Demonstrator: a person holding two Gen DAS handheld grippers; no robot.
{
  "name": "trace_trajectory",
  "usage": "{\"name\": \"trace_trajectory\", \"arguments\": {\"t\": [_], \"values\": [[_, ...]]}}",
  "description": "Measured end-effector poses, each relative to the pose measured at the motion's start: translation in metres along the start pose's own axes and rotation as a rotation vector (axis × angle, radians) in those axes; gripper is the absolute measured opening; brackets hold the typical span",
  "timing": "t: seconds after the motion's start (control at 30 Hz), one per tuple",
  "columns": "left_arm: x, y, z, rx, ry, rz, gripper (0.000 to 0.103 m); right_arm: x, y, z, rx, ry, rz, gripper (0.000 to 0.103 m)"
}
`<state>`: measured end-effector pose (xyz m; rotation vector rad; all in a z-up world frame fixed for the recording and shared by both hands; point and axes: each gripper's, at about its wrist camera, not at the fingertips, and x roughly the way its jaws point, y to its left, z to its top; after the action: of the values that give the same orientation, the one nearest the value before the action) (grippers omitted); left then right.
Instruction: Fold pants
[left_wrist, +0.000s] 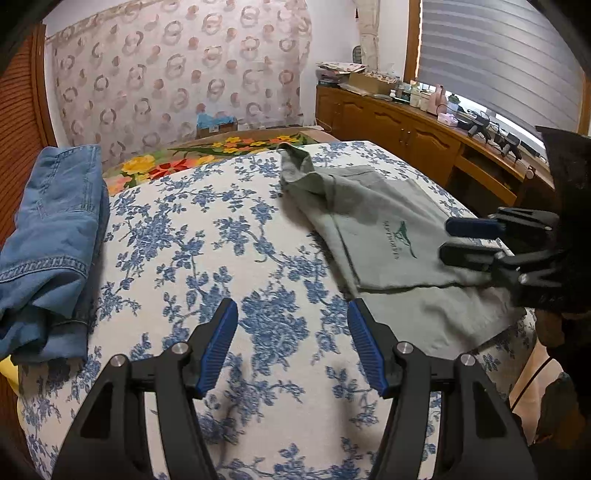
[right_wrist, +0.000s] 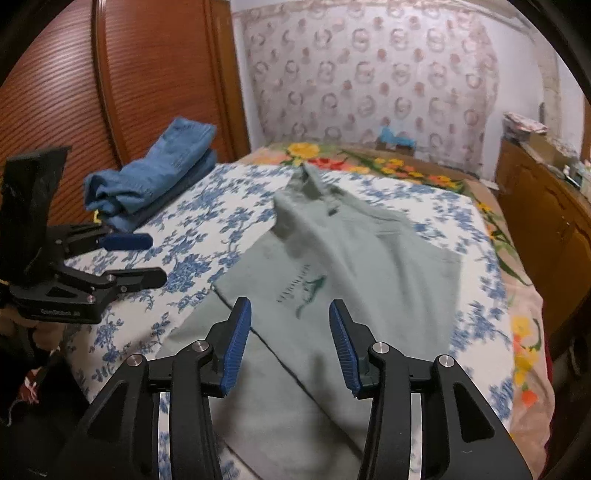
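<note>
Currently, left tongs (left_wrist: 293, 345): wide, empty above bed (left_wrist: 177, 236).
Right tongs (right_wrist: 290, 347): part-open, empty over grey-green pants (right_wrist: 354, 251).
Risk: loose folded layers shifting if snagged.
Denim stack (left_wrist: 51, 225): clear.

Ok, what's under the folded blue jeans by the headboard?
The folded blue jeans rest on the blue-flowered bedspread. A yellow scrap peeks out beneath them; what it is stays hidden.

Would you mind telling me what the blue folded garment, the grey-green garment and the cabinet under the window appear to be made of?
Blue folded garment: apparently denim, with a faded matte weave and visible topstitched seams. Grey-green garment: probably soft cotton, matte, with a printed dark green logo. Cabinet: seemingly varnished wood, glossy orange-brown with raised panel doors.
</note>
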<state>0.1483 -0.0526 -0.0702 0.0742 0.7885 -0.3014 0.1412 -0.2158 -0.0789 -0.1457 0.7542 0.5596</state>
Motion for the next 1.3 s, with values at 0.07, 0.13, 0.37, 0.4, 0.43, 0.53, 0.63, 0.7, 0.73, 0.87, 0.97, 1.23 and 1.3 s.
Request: {"name": "trace_trajectory", "arguments": {"t": [0.07,0.13,0.37,0.4,0.43,0.53,0.63,0.7,0.73,0.87,0.97,1.23,1.3], "values": [[0.001,0.005,0.002,-0.005,0.001,0.003,0.061,0.011,0.004,0.005,-0.015,0.023,0.008,0.045],[0.001,0.009,0.003,-0.009,0.001,0.002,0.061,0.024,0.010,0.010,-0.028,0.054,0.026,0.045],[0.003,0.028,0.004,-0.036,0.002,0.009,0.061,0.052,0.025,0.017,-0.052,0.136,0.045,0.045],[0.004,0.031,0.005,-0.039,0.004,0.011,0.061,0.054,0.026,0.017,-0.054,0.139,0.049,0.045],[0.004,0.033,0.005,-0.041,0.005,0.011,0.061,0.056,0.029,0.018,-0.057,0.144,0.056,0.045],[0.007,0.037,0.006,-0.042,0.011,0.008,0.061,0.064,0.035,0.018,-0.077,0.174,0.053,0.045],[0.010,0.039,0.007,-0.045,0.014,0.003,0.061,0.071,0.041,0.017,-0.117,0.206,0.039,0.045],[0.011,0.040,0.008,-0.046,0.016,-0.003,0.061,0.074,0.042,0.019,-0.131,0.220,0.038,0.045],[0.012,0.040,0.008,-0.047,0.018,-0.005,0.061,0.074,0.042,0.019,-0.138,0.226,0.037,0.044],[0.017,0.038,0.008,-0.048,0.030,-0.013,0.061,0.074,0.039,0.021,-0.160,0.238,0.041,0.015],[0.020,0.036,0.009,-0.046,0.035,-0.017,0.061,0.071,0.032,0.024,-0.143,0.224,0.057,0.005],[0.028,0.022,0.012,-0.011,0.057,-0.031,0.061,0.052,0.003,0.035,-0.064,0.142,0.050,0.004],[0.032,0.016,0.012,-0.002,0.065,-0.037,0.061,0.047,-0.008,0.038,-0.045,0.120,0.032,0.004]]}}
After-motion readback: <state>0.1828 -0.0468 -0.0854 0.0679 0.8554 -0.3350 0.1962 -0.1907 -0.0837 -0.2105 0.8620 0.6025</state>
